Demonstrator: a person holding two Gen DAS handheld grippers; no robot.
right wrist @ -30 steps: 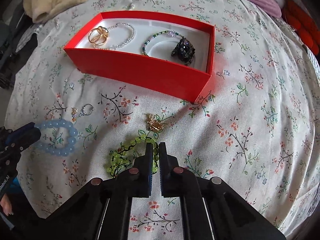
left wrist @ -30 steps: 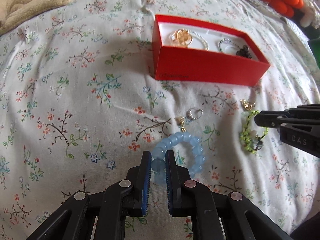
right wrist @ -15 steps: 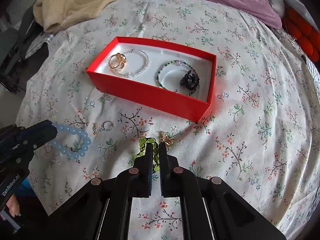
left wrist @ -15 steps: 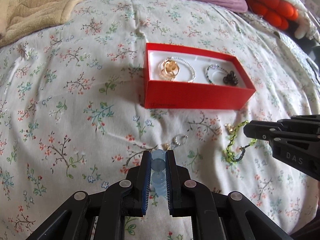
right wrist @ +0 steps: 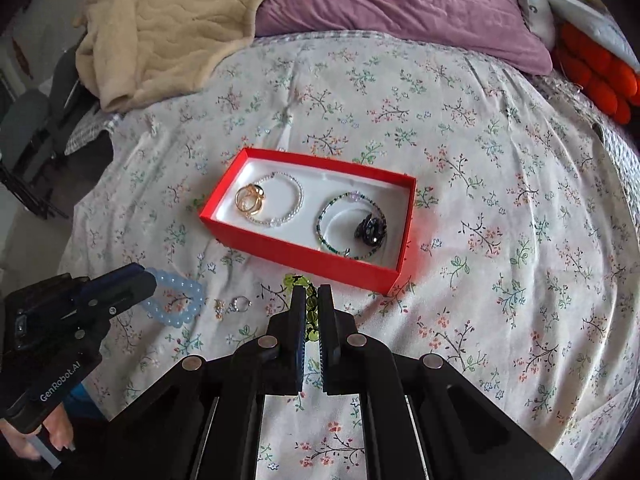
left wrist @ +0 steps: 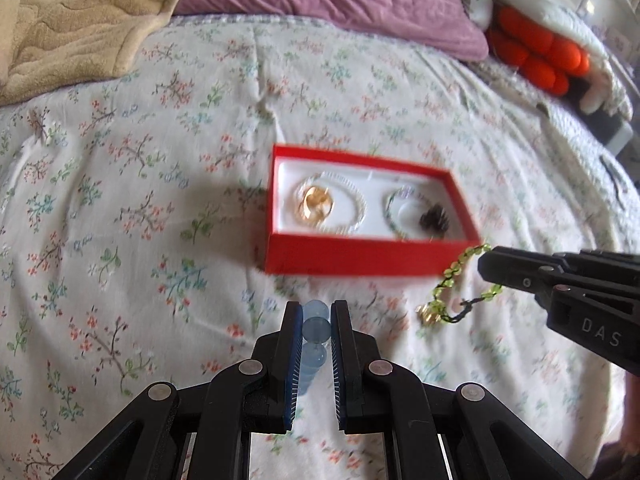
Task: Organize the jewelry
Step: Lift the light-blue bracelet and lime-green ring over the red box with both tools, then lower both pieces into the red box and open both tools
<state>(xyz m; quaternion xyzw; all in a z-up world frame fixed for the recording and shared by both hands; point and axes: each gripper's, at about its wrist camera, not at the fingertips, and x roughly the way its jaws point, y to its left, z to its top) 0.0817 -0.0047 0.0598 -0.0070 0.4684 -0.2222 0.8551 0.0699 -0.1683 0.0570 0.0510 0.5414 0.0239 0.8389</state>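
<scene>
Two claw-held bracelets (right wrist: 176, 296) beside box rim (right wrist: 296, 256)

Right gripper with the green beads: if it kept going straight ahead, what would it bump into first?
Probably the red jewelry box. The right gripper, shut on the green bead bracelet, points at the box's near wall, with only floral bedsheet between. Its height above the bed is unclear.

red box (right wrist: 304, 248) ahead on open bedspread (right wrist: 500, 208), earrings (right wrist: 234, 305) just before it
</scene>
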